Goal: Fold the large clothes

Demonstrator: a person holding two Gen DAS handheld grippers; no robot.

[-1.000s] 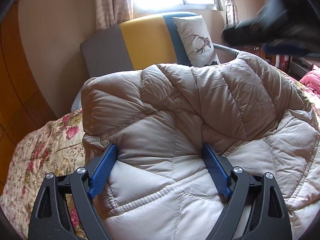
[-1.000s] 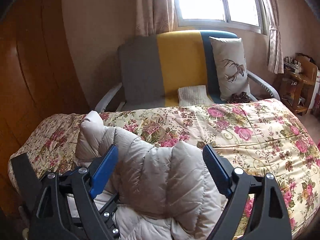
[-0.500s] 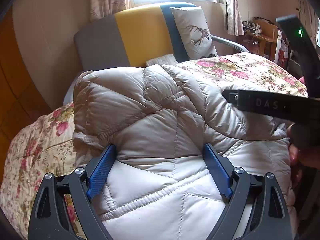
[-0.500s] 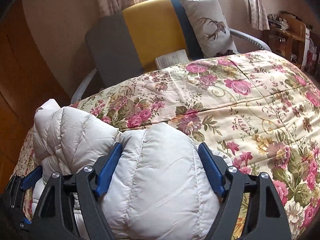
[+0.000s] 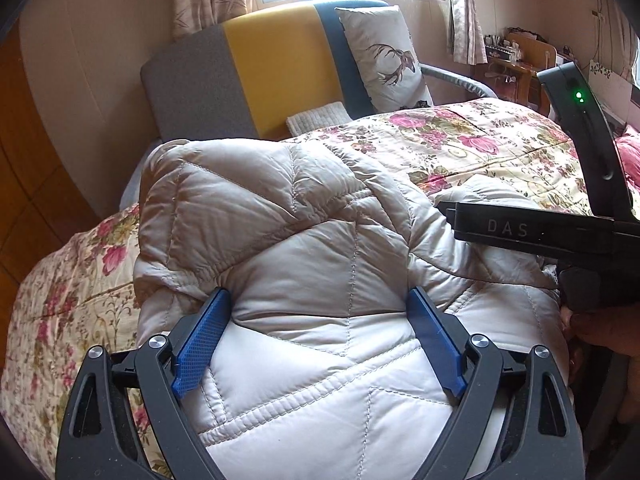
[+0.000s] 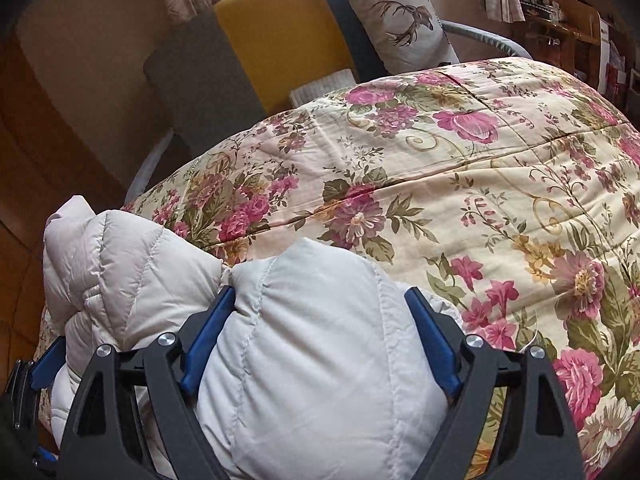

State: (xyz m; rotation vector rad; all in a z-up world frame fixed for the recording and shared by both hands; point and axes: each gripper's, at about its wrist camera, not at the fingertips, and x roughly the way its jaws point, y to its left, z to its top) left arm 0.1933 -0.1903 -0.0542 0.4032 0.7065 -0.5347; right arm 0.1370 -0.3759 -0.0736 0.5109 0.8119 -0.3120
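A puffy beige quilted jacket (image 5: pixel 280 220) lies bunched on the floral bedspread (image 5: pixel 480 148). My left gripper (image 5: pixel 318 294) has its jaws wide, and both blue pads dent a thick bulge of the jacket. In the right wrist view, my right gripper (image 6: pixel 320 292) holds another thick fold of the jacket (image 6: pixel 320 360) low over the bedspread (image 6: pixel 480 200). Its jaws are opening while the padding still fills the gap and touches both pads. The right gripper's black body (image 5: pixel 532 236) and a hand (image 5: pixel 600 328) sit close on the right of the left wrist view.
A grey, yellow and blue chair (image 5: pixel 256 76) with a deer cushion (image 5: pixel 384 56) and a folded white cloth (image 5: pixel 316 118) stands beyond the bed. Wooden panelling (image 5: pixel 24 184) lines the left side. A wooden shelf (image 5: pixel 520 56) stands at the back right.
The right gripper has come down with its fold of the jacket, from raised to just over the bedspread, and rolled a little. The jacket's lifted side has dropped. The left gripper shifted slightly.
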